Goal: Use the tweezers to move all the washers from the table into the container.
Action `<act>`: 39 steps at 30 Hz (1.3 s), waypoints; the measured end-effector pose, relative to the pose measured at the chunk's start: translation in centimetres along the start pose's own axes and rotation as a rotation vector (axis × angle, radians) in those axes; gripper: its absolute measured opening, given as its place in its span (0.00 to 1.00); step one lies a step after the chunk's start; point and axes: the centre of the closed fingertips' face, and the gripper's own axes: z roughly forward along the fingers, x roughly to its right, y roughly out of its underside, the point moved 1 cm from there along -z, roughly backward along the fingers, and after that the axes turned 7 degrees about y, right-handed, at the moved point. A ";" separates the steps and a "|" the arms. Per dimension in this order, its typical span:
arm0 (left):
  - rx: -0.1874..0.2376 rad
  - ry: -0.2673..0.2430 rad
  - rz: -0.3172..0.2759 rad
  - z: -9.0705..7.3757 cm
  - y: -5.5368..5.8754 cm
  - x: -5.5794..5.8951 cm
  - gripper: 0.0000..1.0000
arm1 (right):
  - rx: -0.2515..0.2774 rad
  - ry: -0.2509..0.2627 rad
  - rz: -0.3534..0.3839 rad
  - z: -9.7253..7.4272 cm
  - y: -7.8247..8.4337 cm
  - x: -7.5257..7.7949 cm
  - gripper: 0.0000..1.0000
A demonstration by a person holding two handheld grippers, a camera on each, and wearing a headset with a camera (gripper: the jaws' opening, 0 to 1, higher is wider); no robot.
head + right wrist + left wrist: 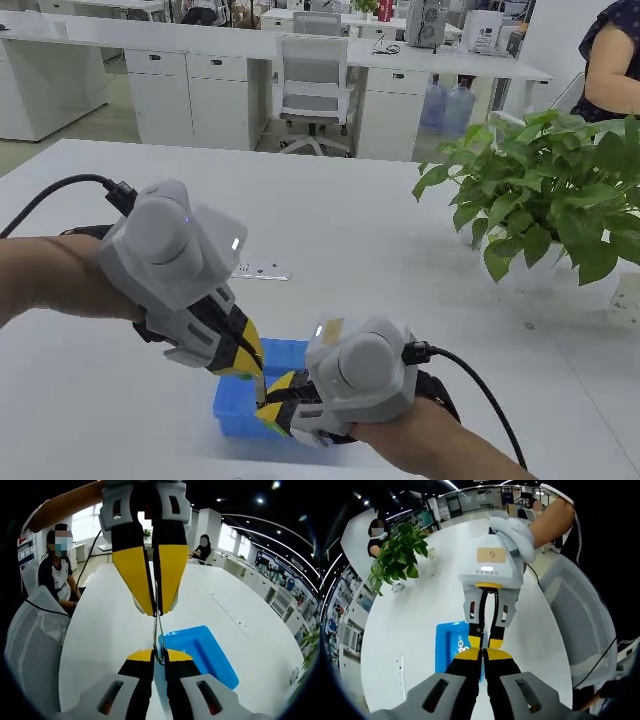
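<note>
White table top (400, 280) stretches wide and bare around my work, in an office with desks and chairs behind it. The tweezers (157, 635) hang between my two tongs, which face each other tip to tip. In the head view this meeting point sits in front of the blue container (236, 412), which lies on the table directly under both tongs. In the right gripper view the container lies to the right of the tweezers, its near corner just beside my right tongs (159, 655).

Open table lies on every side of the container. A power strip (262, 270) sits flush in the surface beyond it, apart from it. A potted plant (550, 190) stands well apart towards the far right. In the right gripper view the table's rounded edge curves past a white mesh chair (35, 635), where a person (55, 570) sits.

My left tongs (157, 612) have their yellow tips pressed together on the tweezers, clamping the two thin arms at one end. My right tongs have their tips drawn almost together with the tweezers' other end between them. They look clamped on it, though the fisheye view is tight there.
</note>
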 end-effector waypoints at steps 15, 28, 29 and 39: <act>0.007 -0.010 0.002 0.6 0.9 -2.1 0.06 | -0.005 0.010 0.009 1.3 0.6 2.0 0.09; 0.010 -0.006 -0.018 1.8 2.7 -3.6 0.06 | -0.024 -0.007 0.028 3.2 2.0 2.9 0.09; 0.010 -0.007 -0.019 1.9 2.8 -3.7 0.06 | -0.025 -0.008 0.029 3.3 2.0 2.9 0.09; 0.011 -0.002 -0.031 2.9 4.1 -4.8 0.06 | -0.040 -0.024 0.048 4.5 3.1 3.7 0.10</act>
